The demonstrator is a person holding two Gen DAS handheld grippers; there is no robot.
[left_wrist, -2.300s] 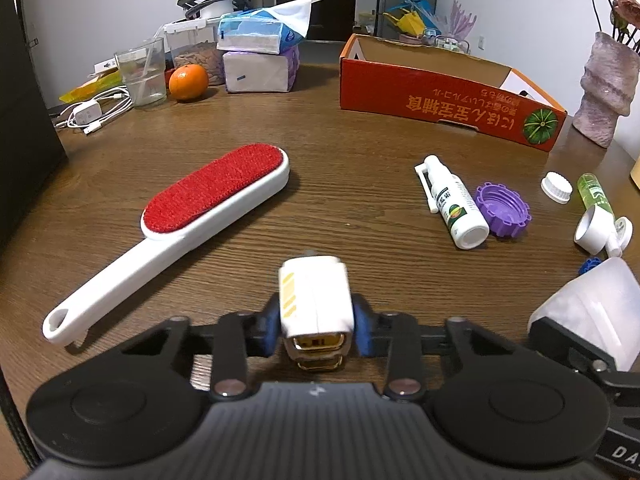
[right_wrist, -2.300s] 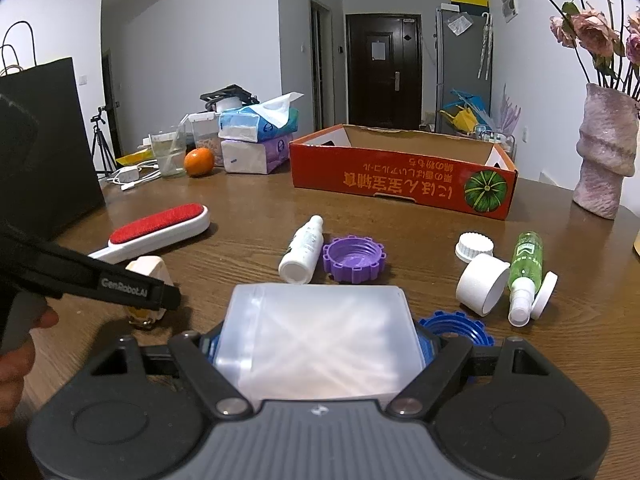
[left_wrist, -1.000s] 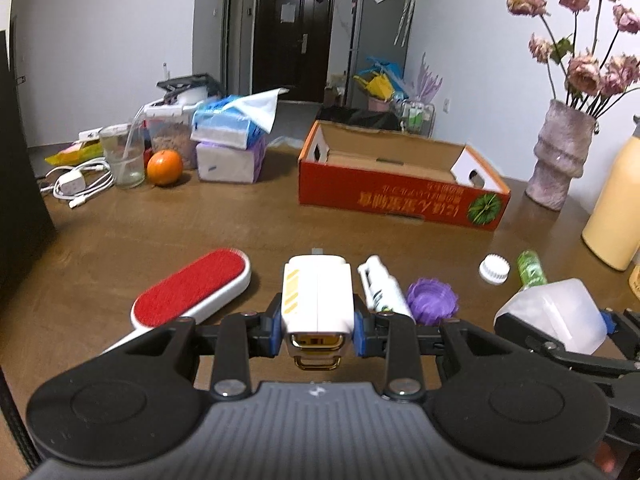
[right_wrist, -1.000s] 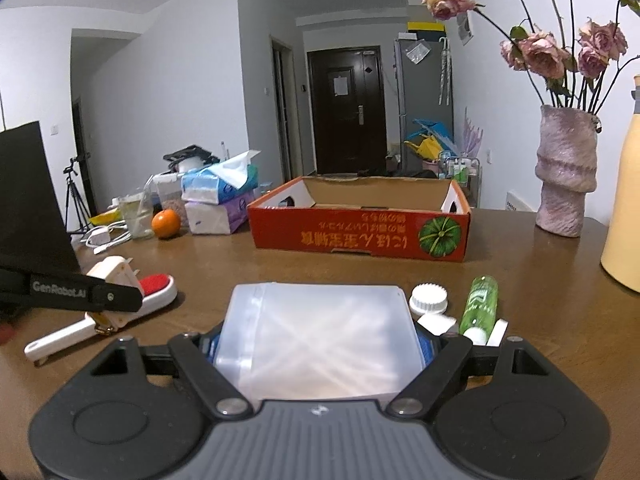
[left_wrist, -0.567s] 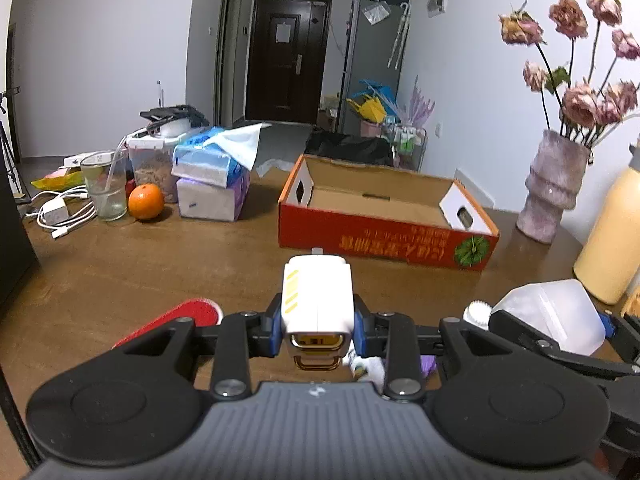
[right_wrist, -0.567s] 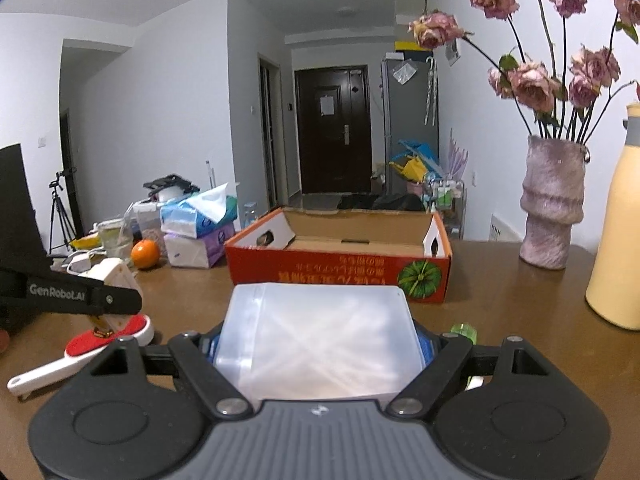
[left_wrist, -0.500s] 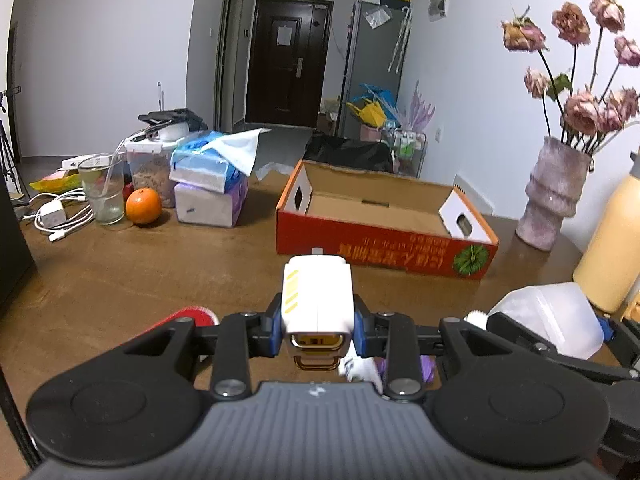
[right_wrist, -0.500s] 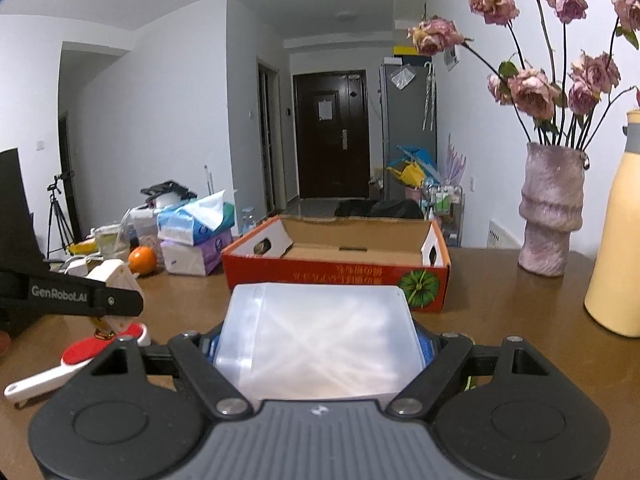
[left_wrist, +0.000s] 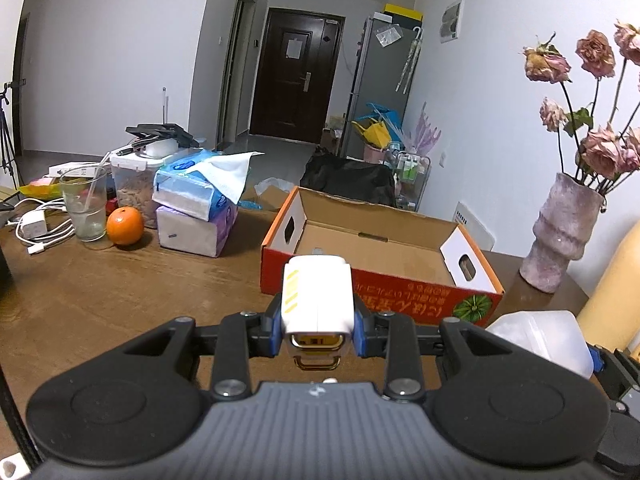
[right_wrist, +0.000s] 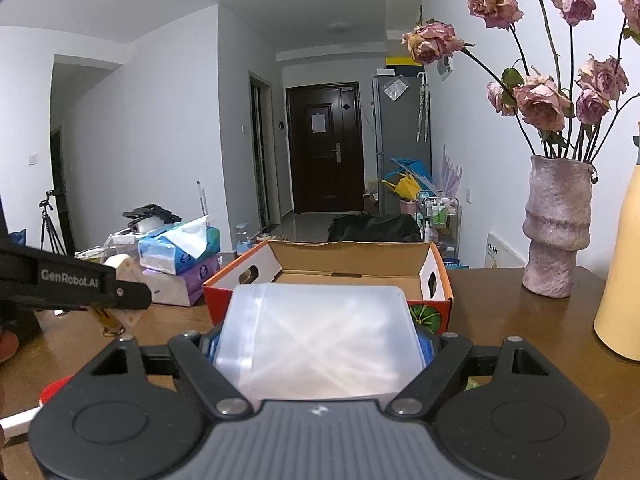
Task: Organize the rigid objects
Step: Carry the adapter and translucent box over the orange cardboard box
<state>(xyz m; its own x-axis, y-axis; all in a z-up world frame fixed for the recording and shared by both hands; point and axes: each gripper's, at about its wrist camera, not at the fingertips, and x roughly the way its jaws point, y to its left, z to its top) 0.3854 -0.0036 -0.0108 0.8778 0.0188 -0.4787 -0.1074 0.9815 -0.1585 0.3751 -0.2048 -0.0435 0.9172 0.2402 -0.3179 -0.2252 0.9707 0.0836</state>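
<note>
My left gripper [left_wrist: 318,322] is shut on a small white block with yellow stripes and a gold clasp [left_wrist: 317,298], held above the wooden table just short of the open orange cardboard box [left_wrist: 376,280]. My right gripper [right_wrist: 320,344] is shut on a translucent white plastic container [right_wrist: 320,336], its blue pads pressing both sides, also in front of the cardboard box [right_wrist: 352,264]. That container [left_wrist: 540,340] shows at the right of the left wrist view. The left gripper and its white block [right_wrist: 128,276] appear at the left of the right wrist view.
Left of the box stand stacked tissue packs [left_wrist: 196,212], an orange [left_wrist: 125,220], a glass [left_wrist: 84,208] and white cables [left_wrist: 36,232]. A pink vase with dried roses [right_wrist: 556,236] and a yellow bottle [right_wrist: 620,272] stand at the right. A red lint brush [right_wrist: 52,390] peeks low left.
Both grippers have risen and moved toward the cardboard box with their loads. The lint brush, spray bottle and purple lid have dropped out of the left wrist view.
</note>
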